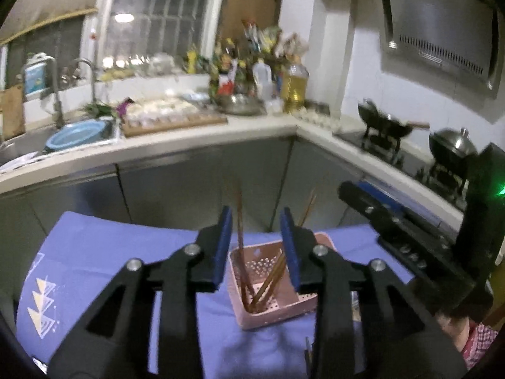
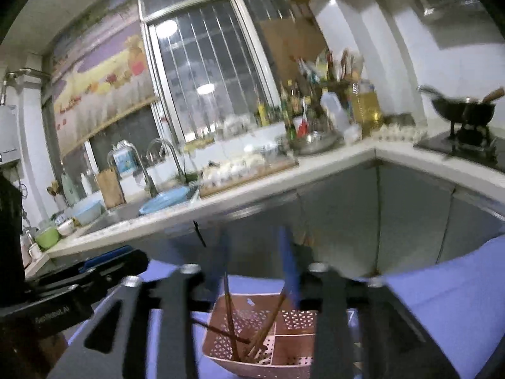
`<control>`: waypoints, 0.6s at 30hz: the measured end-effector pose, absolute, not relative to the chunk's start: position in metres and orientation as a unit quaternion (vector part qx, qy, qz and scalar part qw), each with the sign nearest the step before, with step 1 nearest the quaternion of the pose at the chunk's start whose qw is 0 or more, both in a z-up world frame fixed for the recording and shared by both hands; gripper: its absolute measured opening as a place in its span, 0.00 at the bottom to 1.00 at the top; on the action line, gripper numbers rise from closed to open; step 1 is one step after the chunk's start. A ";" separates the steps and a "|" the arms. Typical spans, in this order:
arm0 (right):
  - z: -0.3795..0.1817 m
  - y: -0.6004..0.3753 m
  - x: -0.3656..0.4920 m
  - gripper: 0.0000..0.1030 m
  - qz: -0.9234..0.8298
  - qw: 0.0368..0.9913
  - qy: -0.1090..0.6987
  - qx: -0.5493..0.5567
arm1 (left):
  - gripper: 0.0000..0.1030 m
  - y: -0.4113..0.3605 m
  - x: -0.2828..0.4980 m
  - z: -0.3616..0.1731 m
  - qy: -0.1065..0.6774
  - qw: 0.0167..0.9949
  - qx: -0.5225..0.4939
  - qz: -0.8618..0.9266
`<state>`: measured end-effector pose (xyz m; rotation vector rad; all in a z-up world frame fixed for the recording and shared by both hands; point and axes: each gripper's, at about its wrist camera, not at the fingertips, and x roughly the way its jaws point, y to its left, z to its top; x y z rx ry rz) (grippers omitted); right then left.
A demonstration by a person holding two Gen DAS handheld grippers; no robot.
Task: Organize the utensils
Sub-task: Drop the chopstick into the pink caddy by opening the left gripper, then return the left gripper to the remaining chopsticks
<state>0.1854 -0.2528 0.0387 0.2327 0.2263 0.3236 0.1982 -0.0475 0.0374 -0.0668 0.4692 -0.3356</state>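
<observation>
- Left wrist view looks down on a pink holder [image 1: 268, 297] with perforated walls and floor, standing on a blue cloth [image 1: 104, 252] that covers the table.
- Several brown chopsticks [image 1: 241, 240] stand inside the holder, leaning apart: one pair tilts toward the left, another [image 1: 273, 276] toward the right.
- The left claw [image 1: 256, 248] hangs above the holder with its jaws parted; its blue pads [image 1: 224, 246] press on nothing, though the left pair of chopsticks rises up through the gap between them.
- To the right in this view the right claw's black body [image 1: 394, 230] reaches in from the side, near the holder.
- In the right wrist view the right claw [image 2: 257, 271] is blurred, its jaws apart and gripping nothing; chopsticks [image 2: 228, 312] rise between them from the holder [image 2: 262, 334], which sits just below.
- This view shows the holder split into compartments, with the chopsticks all in the large left one and the smaller right ones bare.
- The left claw's black body [image 2: 72, 287] shows at the left edge.
- Behind the cloth run grey cabinet doors [image 1: 176, 186] under a pale kitchen worktop [image 1: 176, 135] that carries a sink [image 1: 28, 145] with a blue bowl [image 1: 75, 134], a wooden board [image 1: 173, 120], bottles [image 1: 295, 83] and a wok [image 1: 385, 124] on a stove.
</observation>
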 end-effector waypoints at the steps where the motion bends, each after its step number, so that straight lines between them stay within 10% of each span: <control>1: 0.042 -0.254 0.176 0.49 0.163 0.975 0.101 0.114 | 0.32 -0.044 0.187 0.038 0.222 0.961 -0.033 -0.161; 18: -0.092 -0.242 0.033 0.49 0.139 0.958 0.230 0.102 | 0.37 0.004 0.066 -0.069 0.281 0.947 -0.042 -0.147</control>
